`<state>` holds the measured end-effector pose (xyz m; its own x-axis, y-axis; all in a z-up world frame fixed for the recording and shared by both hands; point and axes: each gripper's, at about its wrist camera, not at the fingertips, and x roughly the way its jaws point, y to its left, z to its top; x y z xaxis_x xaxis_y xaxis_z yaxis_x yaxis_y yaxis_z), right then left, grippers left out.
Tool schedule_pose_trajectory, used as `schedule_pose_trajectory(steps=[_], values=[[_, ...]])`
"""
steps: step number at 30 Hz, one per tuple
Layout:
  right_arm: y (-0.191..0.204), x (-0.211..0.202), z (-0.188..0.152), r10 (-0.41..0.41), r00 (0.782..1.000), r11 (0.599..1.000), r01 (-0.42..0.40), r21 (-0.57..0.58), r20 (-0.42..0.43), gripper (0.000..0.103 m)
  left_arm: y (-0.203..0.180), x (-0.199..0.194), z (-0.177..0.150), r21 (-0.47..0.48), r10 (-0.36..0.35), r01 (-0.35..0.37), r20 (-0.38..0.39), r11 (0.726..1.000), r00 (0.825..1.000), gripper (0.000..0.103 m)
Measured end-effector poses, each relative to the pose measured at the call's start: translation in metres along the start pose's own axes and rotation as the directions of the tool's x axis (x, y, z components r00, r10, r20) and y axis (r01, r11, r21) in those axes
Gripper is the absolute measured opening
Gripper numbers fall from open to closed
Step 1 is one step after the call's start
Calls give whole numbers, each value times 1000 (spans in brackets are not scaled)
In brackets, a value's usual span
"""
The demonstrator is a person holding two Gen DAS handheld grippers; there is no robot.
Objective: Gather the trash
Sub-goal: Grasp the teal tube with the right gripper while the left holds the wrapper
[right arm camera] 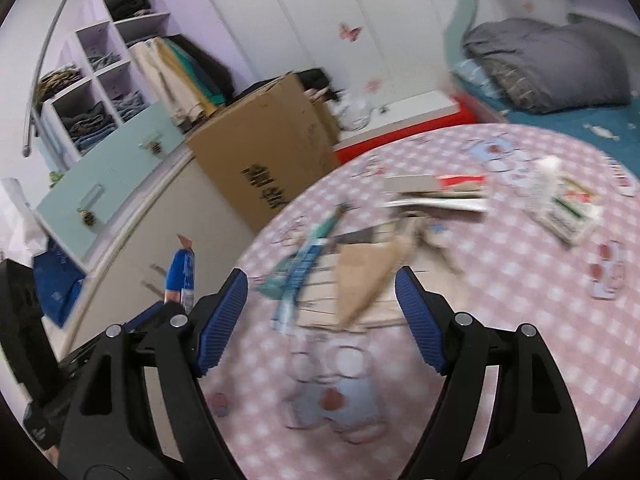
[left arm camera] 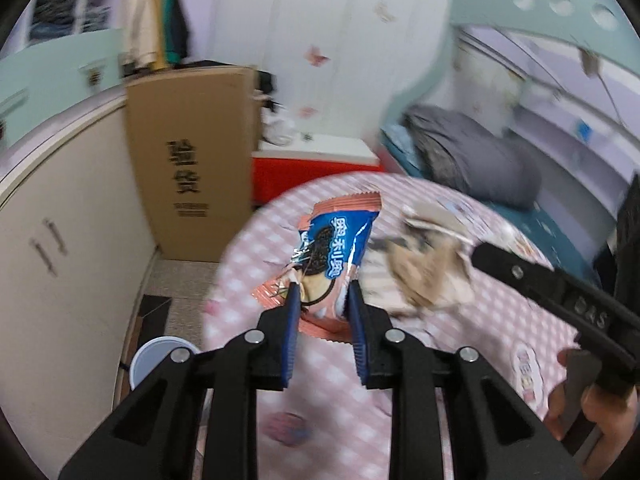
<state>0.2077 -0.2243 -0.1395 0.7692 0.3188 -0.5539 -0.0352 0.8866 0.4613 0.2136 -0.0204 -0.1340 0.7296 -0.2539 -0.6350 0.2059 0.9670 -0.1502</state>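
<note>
My left gripper (left arm camera: 322, 292) is shut on a blue and pink Oreo wrapper (left arm camera: 336, 248) and holds it above the pink checked round table (left arm camera: 340, 420). The same wrapper (right arm camera: 182, 276) shows at the left of the right wrist view, off the table's edge. My right gripper (right arm camera: 320, 284) is open and empty, just above a brown paper scrap (right arm camera: 364, 280) and a teal wrapper (right arm camera: 304, 264) on the table. Crumpled brown paper (left arm camera: 428, 268) lies right of the Oreo wrapper, next to the right gripper's black arm (left arm camera: 560, 292).
More litter lies farther back on the table: a flat carton (right arm camera: 436, 196) and a printed packet (right arm camera: 568, 208). A white bin (left arm camera: 160, 356) stands on the floor left of the table. A tall cardboard box (left arm camera: 192, 160), a cabinet (left arm camera: 60, 240) and a bed (right arm camera: 560, 64) surround it.
</note>
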Motion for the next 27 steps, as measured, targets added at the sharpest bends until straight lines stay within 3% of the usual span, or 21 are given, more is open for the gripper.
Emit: schedule_pose_trajectory(steps=[2, 6, 10, 14, 18, 23, 25, 27], values=[[9, 15, 5, 24, 999, 1000, -25, -7, -36, 73, 16, 1, 5, -35, 34, -34, 0, 999, 999, 23], [26, 59, 9, 56, 986, 998, -59, -16, -155, 53, 46, 4, 13, -86, 92, -92, -4, 992, 996, 23], [38, 95, 16, 48, 976, 998, -53, -20, -210, 50, 67, 9, 16, -111, 107, -108, -15, 988, 994, 23], [27, 118, 34, -70, 974, 997, 75, 12, -215, 49, 83, 19, 22, -136, 108, -111, -30, 984, 994, 23], [15, 140, 50, -191, 951, 981, 195, -5, -243, 49, 94, 35, 34, -151, 121, -126, -39, 980, 992, 23], [4, 176, 53, -238, 918, 971, 235, -49, -318, 49, 101, 50, 40, -177, 99, -105, -45, 979, 994, 23], [9, 184, 56, -263, 913, 965, 246, -92, -311, 44, 102, 56, 40, -178, 92, -100, -53, 979, 994, 23], [15, 191, 56, -252, 912, 967, 227, -114, -323, 20, 104, 61, 39, -175, 92, -101, -60, 979, 994, 23]])
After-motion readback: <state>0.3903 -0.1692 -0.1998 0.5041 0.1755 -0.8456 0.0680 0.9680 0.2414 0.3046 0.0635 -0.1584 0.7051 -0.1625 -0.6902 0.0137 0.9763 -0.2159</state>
